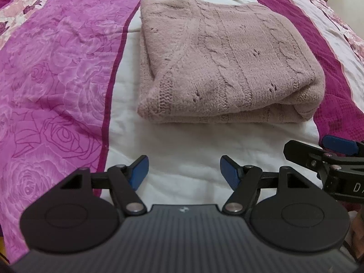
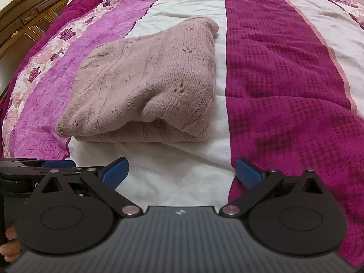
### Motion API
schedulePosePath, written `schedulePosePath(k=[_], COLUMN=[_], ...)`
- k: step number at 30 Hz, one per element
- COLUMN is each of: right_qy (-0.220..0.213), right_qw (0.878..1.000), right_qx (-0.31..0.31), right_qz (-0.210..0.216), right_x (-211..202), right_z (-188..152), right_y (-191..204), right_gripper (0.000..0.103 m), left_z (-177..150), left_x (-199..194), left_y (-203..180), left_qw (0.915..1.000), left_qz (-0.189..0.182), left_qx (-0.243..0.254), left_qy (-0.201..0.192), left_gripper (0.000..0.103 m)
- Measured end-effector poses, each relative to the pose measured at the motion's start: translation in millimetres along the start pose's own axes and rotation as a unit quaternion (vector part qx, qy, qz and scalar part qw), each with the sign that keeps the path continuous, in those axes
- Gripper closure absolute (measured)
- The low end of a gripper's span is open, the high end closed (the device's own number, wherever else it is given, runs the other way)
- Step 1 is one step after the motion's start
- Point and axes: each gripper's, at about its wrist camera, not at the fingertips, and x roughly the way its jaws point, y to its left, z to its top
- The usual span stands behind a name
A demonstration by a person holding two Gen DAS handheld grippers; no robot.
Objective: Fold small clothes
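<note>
A dusty-pink knitted sweater (image 1: 227, 63) lies folded into a thick rectangle on the white stripe of the bedspread (image 1: 182, 150); the right wrist view shows the same sweater (image 2: 145, 79) from its right side. My left gripper (image 1: 184, 173) hovers open just short of the sweater's near edge, with nothing between its blue pads. My right gripper (image 2: 182, 173) is open too, empty, over the white stripe in front of the sweater. Each gripper shows at the edge of the other's view.
The bedspread has magenta rose-print bands (image 1: 56, 79) on the left and a dark magenta waffle band (image 2: 284, 79) on the right. A dark wooden headboard (image 2: 29, 22) stands at the far left. A hand (image 2: 9, 248) grips the left tool.
</note>
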Motion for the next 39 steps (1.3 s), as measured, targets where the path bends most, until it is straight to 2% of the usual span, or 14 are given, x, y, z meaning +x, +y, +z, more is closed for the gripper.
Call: schedulePosePath(k=[39], right_qy=[0.002], right_qw=[1.0], right_qx=[0.004], right_qz=[0.003], right_x=[0.9], right_z=[-1.6], right_y=[-2.0], right_gripper=[0.0], left_z=[-0.9], left_x=[-0.3], left_y=[1.9], left_qw=[1.0], left_qz=[0.007], left_qx=[-0.002], left_qy=[0.001], left_gripper=[0.032])
